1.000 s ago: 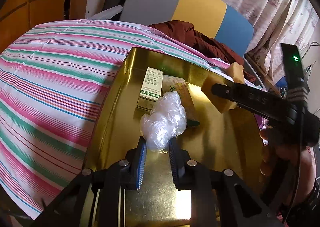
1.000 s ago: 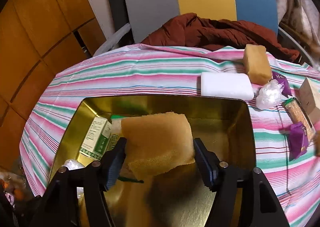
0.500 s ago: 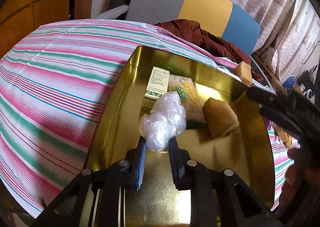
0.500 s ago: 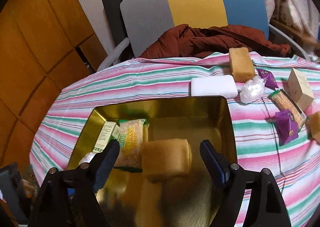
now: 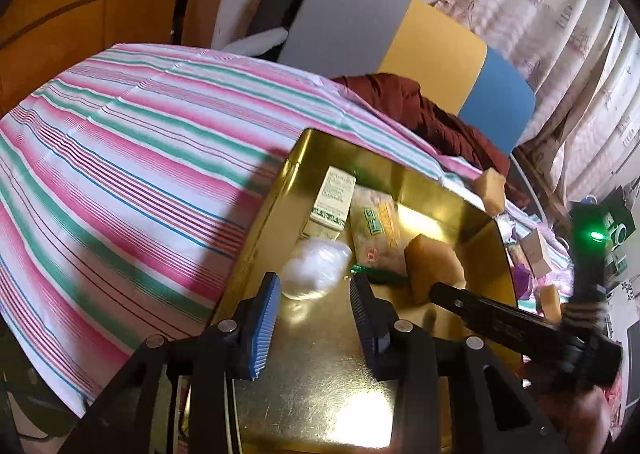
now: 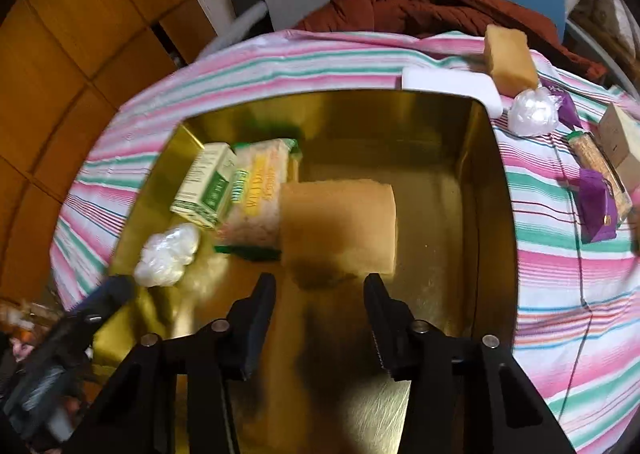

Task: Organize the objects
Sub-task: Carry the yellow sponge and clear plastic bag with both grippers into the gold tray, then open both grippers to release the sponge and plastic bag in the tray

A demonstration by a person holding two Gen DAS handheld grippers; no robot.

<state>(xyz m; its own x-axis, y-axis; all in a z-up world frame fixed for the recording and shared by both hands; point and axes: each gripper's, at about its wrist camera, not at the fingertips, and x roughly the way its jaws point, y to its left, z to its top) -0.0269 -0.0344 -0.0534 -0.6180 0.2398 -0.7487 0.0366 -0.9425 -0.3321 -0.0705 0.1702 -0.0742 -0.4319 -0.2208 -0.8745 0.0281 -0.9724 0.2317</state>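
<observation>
Gold tin (image 5: 276, 190), holds sponge (image 6: 338, 226), plastic wad (image 5: 316, 268) | my left gripper (image 5: 314, 304) just opening, wad released | right gripper (image 6: 320, 294) closing, empty | I'd lift clear straight up, then fetch table items.

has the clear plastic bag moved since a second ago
Yes. The clear plastic bag now lies loose on the gold tin floor near the green-and-white box, beyond the opened left gripper.
</observation>
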